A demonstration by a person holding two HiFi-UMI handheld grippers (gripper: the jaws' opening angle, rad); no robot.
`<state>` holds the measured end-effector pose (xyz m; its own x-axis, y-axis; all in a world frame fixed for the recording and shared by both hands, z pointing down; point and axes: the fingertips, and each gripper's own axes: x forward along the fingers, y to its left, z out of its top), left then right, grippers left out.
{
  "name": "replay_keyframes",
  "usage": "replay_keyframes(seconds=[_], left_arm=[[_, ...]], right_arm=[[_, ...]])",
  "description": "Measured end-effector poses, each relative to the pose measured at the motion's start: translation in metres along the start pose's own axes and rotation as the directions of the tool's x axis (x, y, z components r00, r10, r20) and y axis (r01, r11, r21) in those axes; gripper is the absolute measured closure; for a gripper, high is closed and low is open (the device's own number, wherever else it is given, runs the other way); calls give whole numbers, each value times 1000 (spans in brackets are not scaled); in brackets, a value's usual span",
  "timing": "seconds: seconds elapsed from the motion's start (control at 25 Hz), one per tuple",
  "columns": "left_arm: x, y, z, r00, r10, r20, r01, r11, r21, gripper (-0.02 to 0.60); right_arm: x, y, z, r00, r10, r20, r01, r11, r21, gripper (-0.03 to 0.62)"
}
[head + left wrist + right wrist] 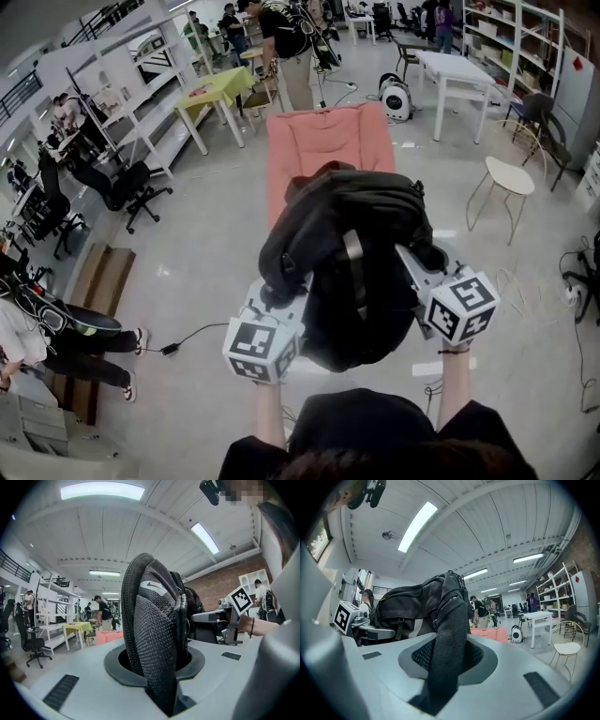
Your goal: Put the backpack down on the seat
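Note:
In the head view a black backpack hangs in the air between my two grippers, just short of the near end of a long salmon-pink seat. My left gripper is shut on a padded mesh shoulder strap, which stands up between the jaws in the left gripper view. The right gripper is shut on the other dark strap; the bag's body bulges to its left in the right gripper view. The bag hides the seat's near end.
A person stands behind the seat's far end. A white round chair and white table are to the right, a yellow table and black office chair to the left. A seated person and a floor cable lie near left.

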<state>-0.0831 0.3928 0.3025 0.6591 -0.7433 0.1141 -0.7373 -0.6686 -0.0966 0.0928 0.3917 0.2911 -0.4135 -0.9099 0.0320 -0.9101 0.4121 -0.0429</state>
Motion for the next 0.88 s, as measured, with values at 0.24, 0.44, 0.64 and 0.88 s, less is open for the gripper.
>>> replay_keyframes(seconds=[0.24,0.44,0.64,0.88], left_arm=[[22,13,-7,999,8,-34,-9,1000,-24,469],[50,34,-22,999,10,-50,-12,999,-41,469],[86,74,-34,998,-2,-62,-1,999,-52,469],[155,129,-36,997,-32,-75,26,997,-73,469]], right_arm=[[23,-16,-7,1000,9,-28,-8,999,32,503],[56,-32,-20,999,9,-47,-7,999,41,503],[105,-47,-30,998,-5,-66,9,998,58,503],[179,-85,-31,996,-36,-86,43,996,74,503]])
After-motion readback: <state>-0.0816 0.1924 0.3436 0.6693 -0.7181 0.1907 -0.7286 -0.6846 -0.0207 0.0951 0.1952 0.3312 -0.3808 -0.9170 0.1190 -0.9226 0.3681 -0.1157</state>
